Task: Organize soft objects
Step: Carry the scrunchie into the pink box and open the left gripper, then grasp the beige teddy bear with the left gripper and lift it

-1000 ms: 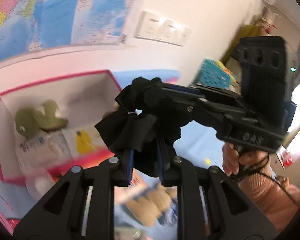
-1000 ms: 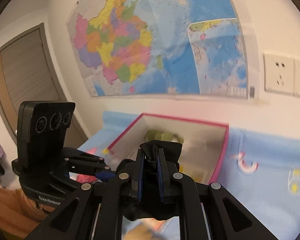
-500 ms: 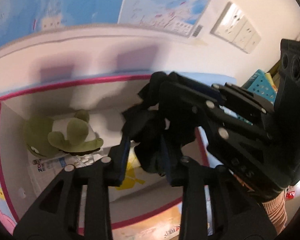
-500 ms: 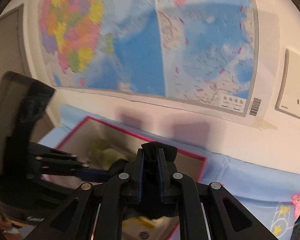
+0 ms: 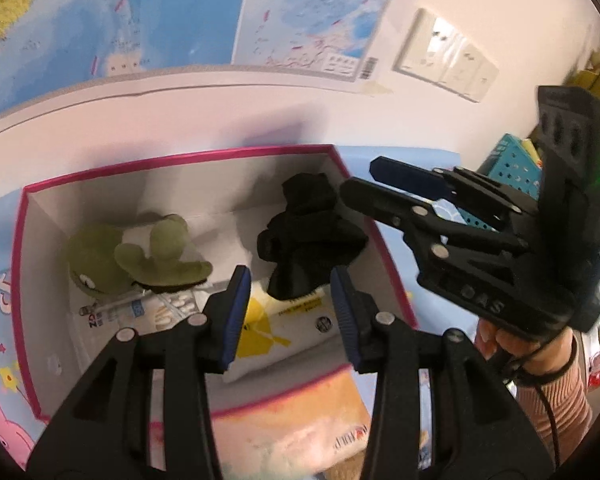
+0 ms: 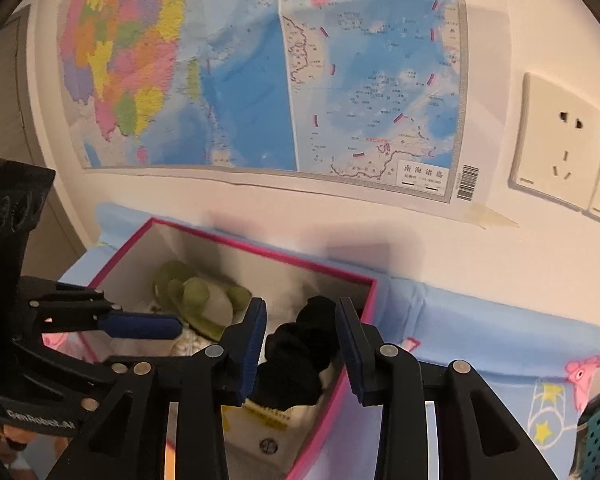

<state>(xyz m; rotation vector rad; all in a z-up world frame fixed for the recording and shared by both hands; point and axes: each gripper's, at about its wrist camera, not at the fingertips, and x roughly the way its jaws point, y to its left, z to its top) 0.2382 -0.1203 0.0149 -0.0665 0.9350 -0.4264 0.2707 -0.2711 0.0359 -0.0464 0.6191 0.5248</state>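
Observation:
A crumpled black cloth (image 5: 306,240) lies loose inside the pink-rimmed box (image 5: 180,159), at its right end, on white and yellow packets. My left gripper (image 5: 287,280) hovers above the box's near side, jaws opening, its pads apart from the cloth. My right gripper (image 6: 300,312) stands over the box (image 6: 332,270) from the right, jaws opening, with the black cloth (image 6: 300,354) below and between its fingers but untouched. The right gripper (image 5: 380,180) also shows in the left wrist view, and the left gripper (image 6: 148,326) in the right wrist view. A green plush toy (image 5: 132,258) rests at the box's left end.
The box sits on a light blue cartoon-print cloth (image 6: 500,332) against a wall with a map (image 6: 260,60) and sockets (image 6: 560,140). A teal basket (image 5: 508,164) stands at the right. An orange packet (image 5: 296,428) lies in front of the box. A hand (image 5: 512,340) holds the right gripper.
Both grippers were shut on the black cloth over the box; now both have let go and the cloth has dropped into the box's right end. Both grippers moved closer to the wall.

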